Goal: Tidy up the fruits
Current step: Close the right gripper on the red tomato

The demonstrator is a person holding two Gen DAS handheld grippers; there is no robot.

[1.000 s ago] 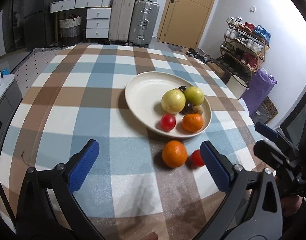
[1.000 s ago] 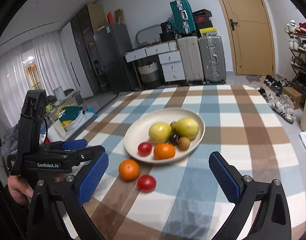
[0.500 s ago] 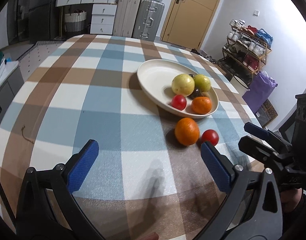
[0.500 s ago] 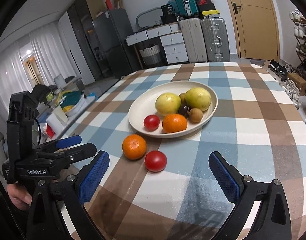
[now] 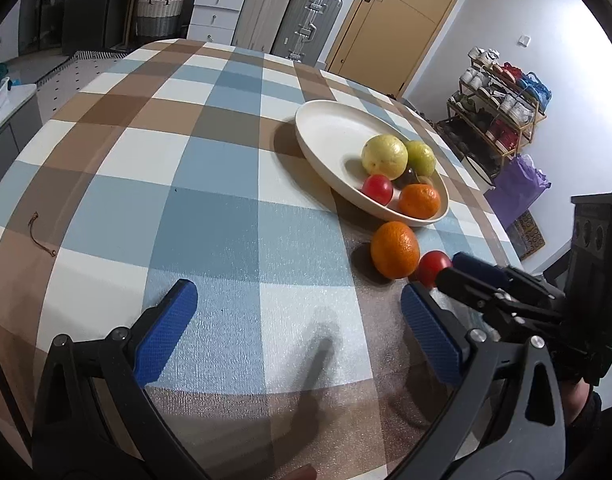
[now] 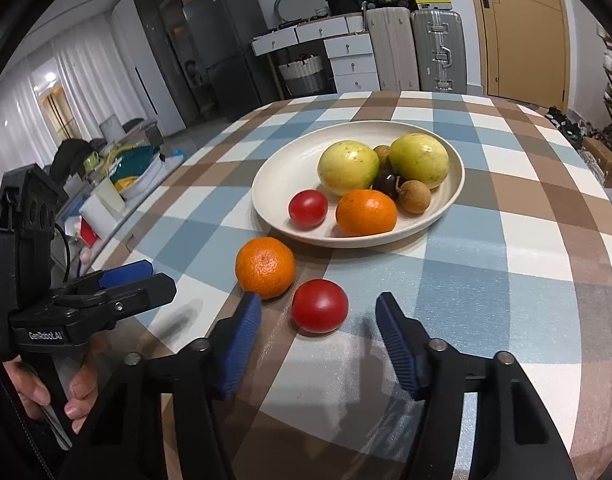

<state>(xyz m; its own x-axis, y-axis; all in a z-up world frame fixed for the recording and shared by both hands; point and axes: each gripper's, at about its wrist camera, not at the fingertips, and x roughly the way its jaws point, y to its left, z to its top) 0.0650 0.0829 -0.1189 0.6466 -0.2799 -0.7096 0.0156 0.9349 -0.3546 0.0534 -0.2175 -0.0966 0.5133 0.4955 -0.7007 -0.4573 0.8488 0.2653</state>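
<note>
So my right gripper (image 6: 317, 334) is hanging low over the checked surface (image 6: 505, 288) with its blue pads spread apart, and the loose tomato (image 6: 320, 306) sits right in front of the gap between them, nothing gripped. The left pad (image 6: 242, 340) is just beside the loose orange (image 6: 265, 267), which is next to that tomato, close enough that I can't tell if they touch. My left gripper (image 5: 298, 328) is wide open too, holding nothing, hovering over a pale square of the cloth with both loose fruits ahead and off to its right. Just past them is the cream plate (image 6: 282, 172), already carrying a second tomato (image 6: 308, 208), another orange (image 6: 366, 212), two big yellow-green fruits (image 6: 348, 167), a dark little one (image 6: 387, 184) and a small brown one (image 6: 414, 197). Suitcases (image 6: 437, 50) and a wooden door (image 6: 521, 28) are way in the back.
</note>
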